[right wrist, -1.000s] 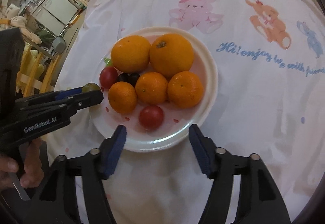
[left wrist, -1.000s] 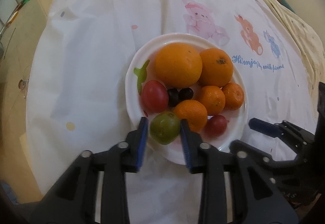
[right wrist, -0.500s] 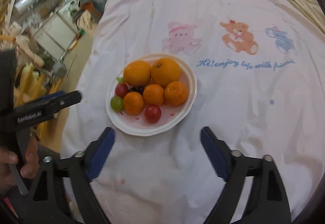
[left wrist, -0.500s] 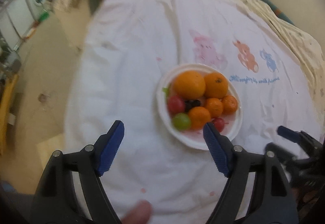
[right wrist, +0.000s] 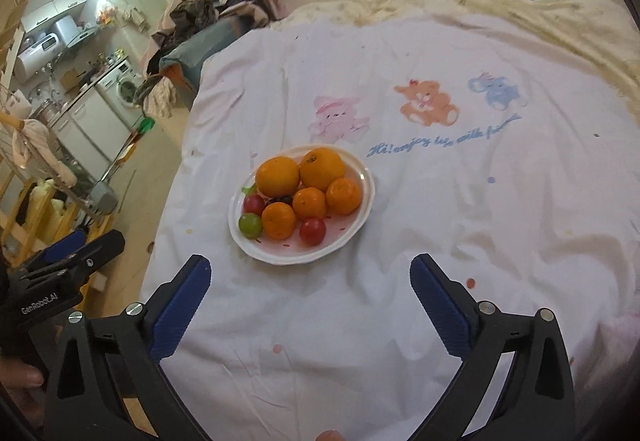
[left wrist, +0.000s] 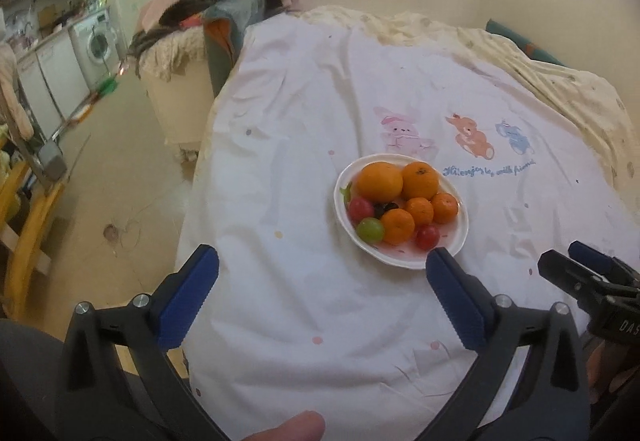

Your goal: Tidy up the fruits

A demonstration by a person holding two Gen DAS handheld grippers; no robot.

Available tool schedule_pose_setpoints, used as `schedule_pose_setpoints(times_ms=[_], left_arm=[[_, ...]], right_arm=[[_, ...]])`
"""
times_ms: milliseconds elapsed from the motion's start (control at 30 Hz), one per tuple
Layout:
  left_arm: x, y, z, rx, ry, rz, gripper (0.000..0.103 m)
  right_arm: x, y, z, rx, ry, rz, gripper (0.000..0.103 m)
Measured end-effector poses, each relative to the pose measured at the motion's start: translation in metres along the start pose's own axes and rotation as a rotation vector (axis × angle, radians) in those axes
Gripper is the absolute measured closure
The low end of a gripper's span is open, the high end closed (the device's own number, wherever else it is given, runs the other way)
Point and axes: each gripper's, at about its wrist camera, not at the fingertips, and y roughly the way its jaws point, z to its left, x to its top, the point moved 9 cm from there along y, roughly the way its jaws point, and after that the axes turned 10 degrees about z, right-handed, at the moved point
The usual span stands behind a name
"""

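Left gripper (left wrist: 322,291): jaws are spread wide and nothing is held; it is raised above the cloth, near the plate's front edge.
Right gripper (right wrist: 310,295): jaws are likewise spread wide and empty, held above the cloth in front of the plate.
Plate (left wrist: 460,237): a white plate is set on the cloth, just in front of the printed pink rabbit; all fruit is seen on it.
Oranges: two large ones (left wrist: 379,181) (left wrist: 420,181) are placed at the back of the plate, touching each other.
Mandarins: three smaller ones (left wrist: 397,226) (left wrist: 419,210) (left wrist: 445,207) are grouped in front of the oranges.
Green fruit (left wrist: 370,229): it is found at the plate's front-left rim, touching a mandarin.
Red fruits: one (left wrist: 360,207) is seen at the left behind the green fruit, another (left wrist: 428,236) at the front.
Dark fruits (left wrist: 385,206): two small ones are wedged in the middle; their kind cannot be told.
Cloth (left wrist: 304,169): white, printed with three animals and blue script.
Left view only: the right gripper's tip is recorded at the right edge, and a fingertip (left wrist: 288,427) at the bottom.
Right view only: the left gripper's side, lettered "GenRobot.AI", is recorded at the left edge, beyond the cloth's edge.
Both views: a washing machine (right wrist: 124,87) is noted in the background.
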Motion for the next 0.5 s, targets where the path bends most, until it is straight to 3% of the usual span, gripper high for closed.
schedule_pose_setpoints(times_ms=[133,367,500], left_arm=[[-0.007,-0.006,-0.006,-0.056,-0.006,-0.042,0.001],[-0.017,0.015,-0.007,-0.030,-0.011,0.018,0.001],[-0.015,0.014,-0.007,-0.029,-0.011,0.005,0.001]], right_arm=[[-0.004,-0.004,-0.002,-0.031,-0.019,-0.049,0.000],[0.004,0.007,0.009,-0.065,-0.066,-0.080,0.000],[0.003,0.010,0.013,-0.081,-0.097,-0.083,0.000]])
